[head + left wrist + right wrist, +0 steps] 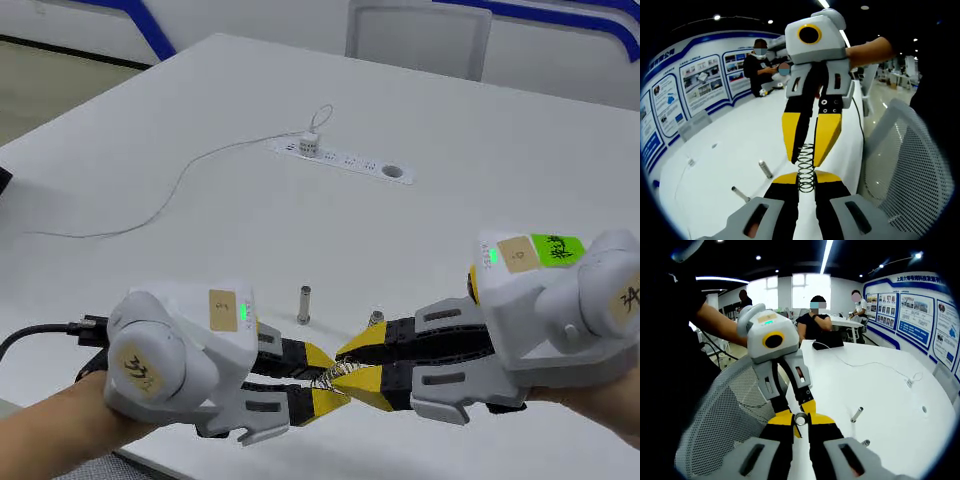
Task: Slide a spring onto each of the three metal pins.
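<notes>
A small steel spring (329, 378) hangs in the air between my two grippers, just above the near edge of the white table (200, 230). My left gripper (322, 386) is shut on one end of it, and my right gripper (346, 372) pinches the other end, tip to tip. In the left gripper view the spring (806, 167) runs from my own yellow jaws up into the right gripper (810, 154). The right gripper view shows the spring (800, 418) end-on. Two upright metal pins (304, 304) (376, 318) stand bare just beyond the grippers.
A white socket strip (345, 160) with a plug and a thin white cable (180, 185) lies farther back on the table. A white mesh chair (910, 160) stands at the near edge. People sit at a far table (817, 315).
</notes>
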A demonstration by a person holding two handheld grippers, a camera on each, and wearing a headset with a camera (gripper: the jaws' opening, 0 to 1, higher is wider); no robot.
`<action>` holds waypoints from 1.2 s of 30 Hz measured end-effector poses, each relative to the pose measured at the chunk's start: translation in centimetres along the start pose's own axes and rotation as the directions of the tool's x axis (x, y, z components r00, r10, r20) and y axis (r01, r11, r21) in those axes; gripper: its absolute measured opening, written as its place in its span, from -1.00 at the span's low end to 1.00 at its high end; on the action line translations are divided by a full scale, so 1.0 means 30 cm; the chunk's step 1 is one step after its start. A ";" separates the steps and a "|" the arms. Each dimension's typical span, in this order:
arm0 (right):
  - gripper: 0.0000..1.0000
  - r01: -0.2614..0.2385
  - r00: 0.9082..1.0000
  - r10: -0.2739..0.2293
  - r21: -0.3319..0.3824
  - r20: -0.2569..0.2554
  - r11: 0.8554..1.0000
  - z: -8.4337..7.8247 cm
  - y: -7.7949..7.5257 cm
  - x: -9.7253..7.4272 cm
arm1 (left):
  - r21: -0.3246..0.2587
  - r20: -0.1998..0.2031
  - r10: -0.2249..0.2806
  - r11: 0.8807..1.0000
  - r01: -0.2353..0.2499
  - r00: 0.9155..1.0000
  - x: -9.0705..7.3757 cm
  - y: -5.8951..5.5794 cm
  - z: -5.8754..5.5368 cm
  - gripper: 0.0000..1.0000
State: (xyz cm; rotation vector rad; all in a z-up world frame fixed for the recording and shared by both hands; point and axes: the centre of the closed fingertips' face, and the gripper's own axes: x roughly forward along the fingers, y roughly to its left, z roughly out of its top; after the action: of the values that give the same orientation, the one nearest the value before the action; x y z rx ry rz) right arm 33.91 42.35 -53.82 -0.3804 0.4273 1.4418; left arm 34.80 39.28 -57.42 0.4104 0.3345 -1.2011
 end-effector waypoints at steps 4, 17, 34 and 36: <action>-0.78 0.007 1.000 -0.007 0.015 0.001 1.000 0.008 0.001 0.013 | -0.028 0.001 0.004 1.000 -0.004 1.000 -0.003 0.002 -0.005 -0.79; -0.79 0.049 0.999 -0.049 0.035 0.001 0.998 0.067 -0.027 0.035 | -0.058 0.036 0.042 0.998 -0.040 0.998 -0.053 0.040 -0.008 -0.71; -0.79 0.114 0.993 -0.113 0.040 -0.027 0.993 0.073 -0.105 0.058 | -0.152 0.007 0.149 0.978 -0.146 0.989 -0.186 0.117 -0.118 -0.20; -0.79 0.122 0.992 -0.121 0.049 -0.031 0.991 0.069 -0.116 0.059 | -0.167 0.007 0.175 0.971 -0.171 0.985 -0.210 0.134 -0.131 -0.16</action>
State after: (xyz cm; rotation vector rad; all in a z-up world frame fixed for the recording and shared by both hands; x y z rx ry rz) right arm 37.62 44.59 -52.94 -0.3795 0.4551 1.3062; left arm 36.39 47.58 -57.47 0.2756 0.3695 -0.9982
